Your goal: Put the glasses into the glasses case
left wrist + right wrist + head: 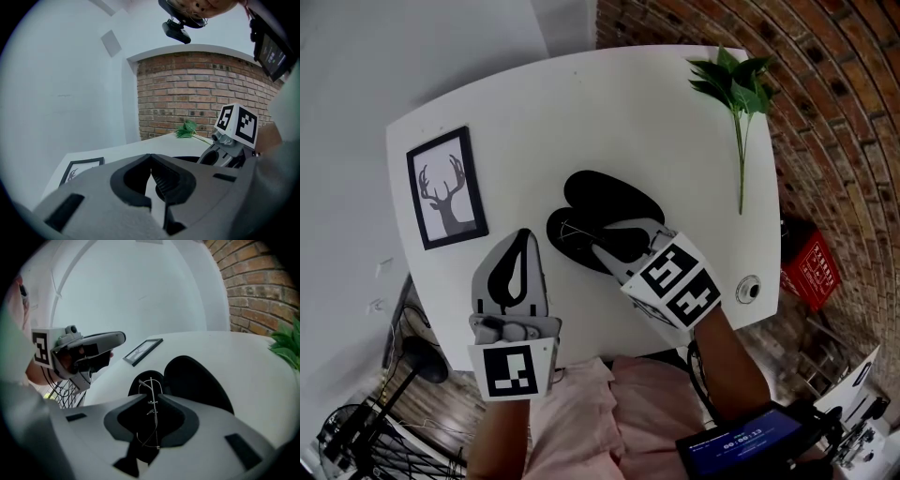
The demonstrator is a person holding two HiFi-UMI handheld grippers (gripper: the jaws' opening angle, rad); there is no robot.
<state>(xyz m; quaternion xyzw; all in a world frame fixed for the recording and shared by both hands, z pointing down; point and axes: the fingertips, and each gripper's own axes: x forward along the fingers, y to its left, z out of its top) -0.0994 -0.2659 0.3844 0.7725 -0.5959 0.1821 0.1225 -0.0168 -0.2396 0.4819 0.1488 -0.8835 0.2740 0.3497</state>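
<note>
A black glasses case [609, 195] lies open at the middle of the white table [581, 103], its two shells side by side. Thin wire-rimmed glasses [151, 390] rest over the nearer shell [140, 383]. My right gripper [602, 246] reaches down onto that shell. In the right gripper view its jaws [151, 398] stand a little apart with the glasses' wire between them, and the pads do not press on it. My left gripper [525, 234] hovers at the table's near left, shut and empty, its tips [150, 155] meeting.
A framed deer picture [447, 187] lies at the left of the table. A green leafy sprig [739, 89] lies at the far right. A round grommet [749, 288] sits near the right front corner. A red box [809, 264] and a brick wall stand beyond the right edge.
</note>
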